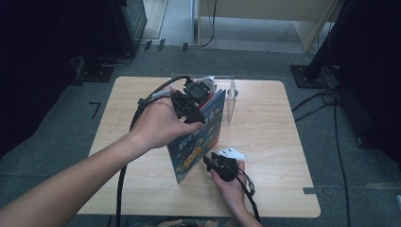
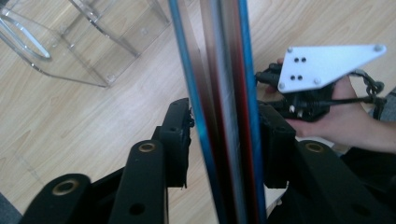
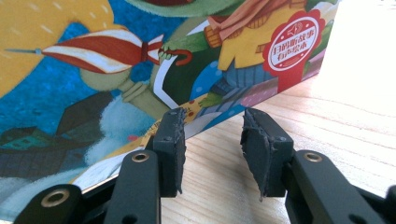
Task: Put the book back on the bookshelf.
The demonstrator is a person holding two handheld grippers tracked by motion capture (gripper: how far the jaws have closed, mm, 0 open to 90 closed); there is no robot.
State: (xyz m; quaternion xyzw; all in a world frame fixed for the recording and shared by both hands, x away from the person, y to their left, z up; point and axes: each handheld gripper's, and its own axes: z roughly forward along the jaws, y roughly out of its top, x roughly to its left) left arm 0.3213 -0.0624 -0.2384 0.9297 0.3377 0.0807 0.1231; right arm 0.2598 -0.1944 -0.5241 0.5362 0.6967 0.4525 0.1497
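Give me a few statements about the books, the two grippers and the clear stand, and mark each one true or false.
1. The books stand upright on the table. True.
2. The left gripper has the top edges of the books between its jaws. True.
3. The right gripper is clamped on a book cover. False: nothing lies between its jaws; they stand just off the bottom edge of the cover.
4. The clear stand holds a row of books. False: it looks empty, behind the upright books.
5. The right gripper is low by the table, near the books' base. True.
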